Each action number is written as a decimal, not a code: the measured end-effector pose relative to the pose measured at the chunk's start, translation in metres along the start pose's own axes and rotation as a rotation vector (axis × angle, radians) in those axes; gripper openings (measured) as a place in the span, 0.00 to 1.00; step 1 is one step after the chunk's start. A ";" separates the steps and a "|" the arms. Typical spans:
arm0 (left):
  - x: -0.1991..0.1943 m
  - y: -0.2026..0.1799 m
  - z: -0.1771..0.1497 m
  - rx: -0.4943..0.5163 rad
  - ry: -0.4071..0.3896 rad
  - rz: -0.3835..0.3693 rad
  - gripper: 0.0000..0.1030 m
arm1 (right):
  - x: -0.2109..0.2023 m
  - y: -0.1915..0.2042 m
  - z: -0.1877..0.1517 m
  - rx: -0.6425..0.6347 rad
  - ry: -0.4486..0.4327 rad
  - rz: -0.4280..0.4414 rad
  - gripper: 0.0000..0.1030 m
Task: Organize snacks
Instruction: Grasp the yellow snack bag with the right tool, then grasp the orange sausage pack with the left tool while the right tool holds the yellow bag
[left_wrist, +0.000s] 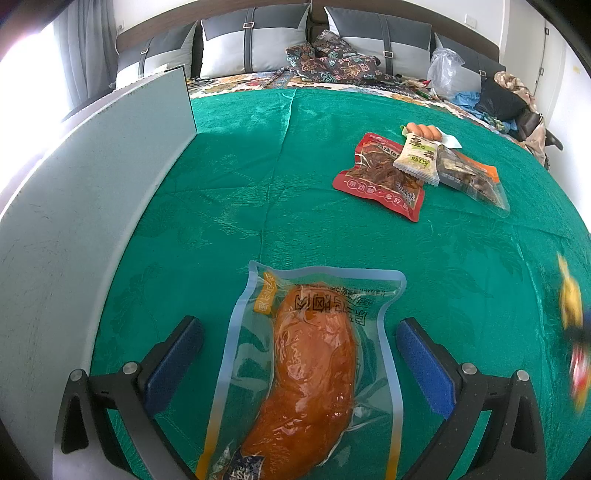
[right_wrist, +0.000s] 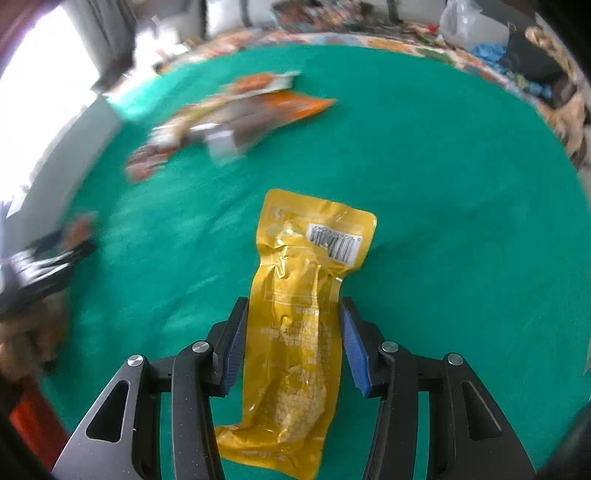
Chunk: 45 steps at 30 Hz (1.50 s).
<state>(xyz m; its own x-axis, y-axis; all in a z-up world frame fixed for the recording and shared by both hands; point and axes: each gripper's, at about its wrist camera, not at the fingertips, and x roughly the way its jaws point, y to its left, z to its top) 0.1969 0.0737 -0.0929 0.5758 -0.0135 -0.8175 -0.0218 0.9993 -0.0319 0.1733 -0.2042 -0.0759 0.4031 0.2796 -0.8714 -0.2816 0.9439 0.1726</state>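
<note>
Jaws, left gripper (left_wrist: 299, 362): spread wide, blue-padded fingers (left_wrist: 424, 369) standing either side of a vacuum-sealed chicken pouch (left_wrist: 310, 369) without touching it. We judge this a straddle ahead of a pinch, or a release just made; we cannot tell which.

Jaws, right gripper (right_wrist: 291, 343): drawn in against the long edges of a yellow foil pouch (right_wrist: 299, 325), pinching it across its narrow waist. Blur in the background suggests it is being carried above the cloth.

Item 1. Chicken pouch: clear glossy film with pale blue border, moulded tightly over an orange-brown curved piece of meat; lies flat on the green cloth (left_wrist: 258, 177), near centre.

Item 2. Yellow foil pouch: crinkled, shiny, oblong, barcode label at its far end; hangs forward of the jaws.

Item 3. Snack pile (left_wrist: 417, 170), far right: red dried-meat packet (left_wrist: 380, 177), cream wrapper lying over it, clear orange-edged bag beside, small sausages behind. They overlap and look gathered as one group.

Item 4. Grey board (left_wrist: 92, 192): matte, upright along the left edge.

Item 5. Green cloth: woven, faintly embossed, creased down the middle.
</note>
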 end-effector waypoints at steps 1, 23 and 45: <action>0.000 0.000 0.000 0.000 0.000 -0.001 1.00 | -0.002 0.020 -0.016 0.016 -0.038 0.038 0.49; 0.001 0.000 0.001 0.000 0.000 -0.001 1.00 | 0.017 0.101 -0.042 -0.151 -0.187 -0.127 0.82; 0.002 -0.001 0.004 0.029 0.026 -0.006 1.00 | 0.020 0.102 -0.030 -0.113 -0.110 -0.149 0.83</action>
<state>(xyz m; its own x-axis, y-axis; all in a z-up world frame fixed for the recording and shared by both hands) 0.2015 0.0725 -0.0926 0.5546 -0.0204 -0.8318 0.0058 0.9998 -0.0207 0.1262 -0.1076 -0.0899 0.5383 0.1616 -0.8271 -0.3050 0.9523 -0.0125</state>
